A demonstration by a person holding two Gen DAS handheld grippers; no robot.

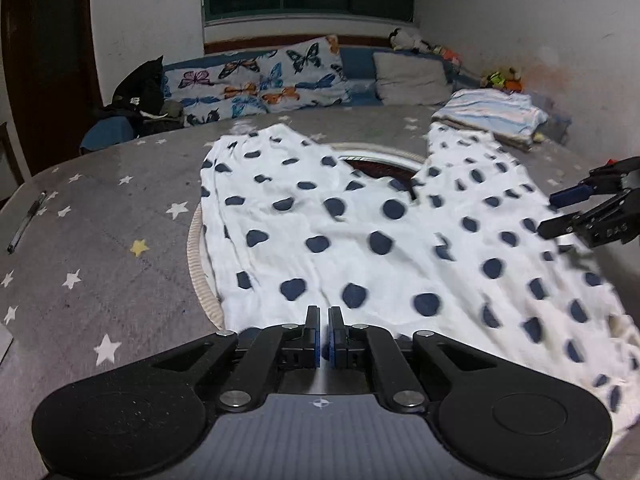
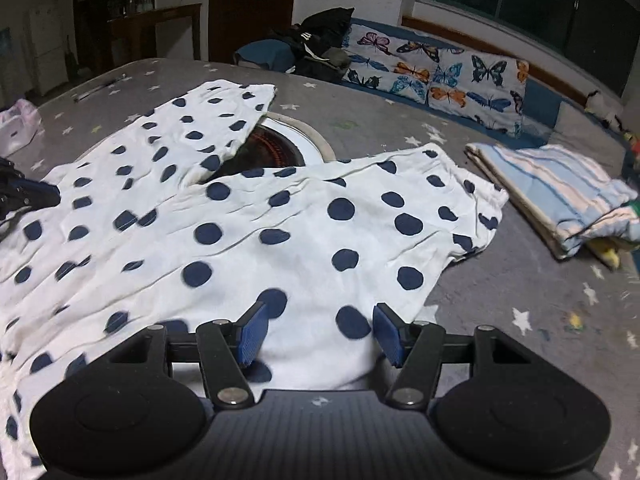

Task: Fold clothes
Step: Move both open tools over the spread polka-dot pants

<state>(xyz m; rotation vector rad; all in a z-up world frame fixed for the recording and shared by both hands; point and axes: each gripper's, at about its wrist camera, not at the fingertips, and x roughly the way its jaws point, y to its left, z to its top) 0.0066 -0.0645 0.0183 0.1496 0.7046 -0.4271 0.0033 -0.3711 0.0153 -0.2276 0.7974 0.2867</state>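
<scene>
White trousers with dark blue dots (image 1: 360, 232) lie spread flat on the grey star-print table, their two legs pointing away; they also show in the right wrist view (image 2: 248, 232). My left gripper (image 1: 324, 320) is shut at the near waist edge of the trousers; whether cloth is pinched between its pads is hidden. My right gripper (image 2: 320, 324) is open, its blue pads (image 2: 252, 332) standing over the right leg's cloth without closing on it. It also shows at the right edge of the left wrist view (image 1: 560, 212).
A round heater with a white rim (image 2: 308, 136) sits in the table under the trousers. A folded blue-striped garment pile (image 2: 560, 196) lies at the far right. A pen (image 1: 26, 222) lies at the left. Butterfly-print cushions (image 1: 256, 80) and dark clothes (image 2: 316, 40) line the back bench.
</scene>
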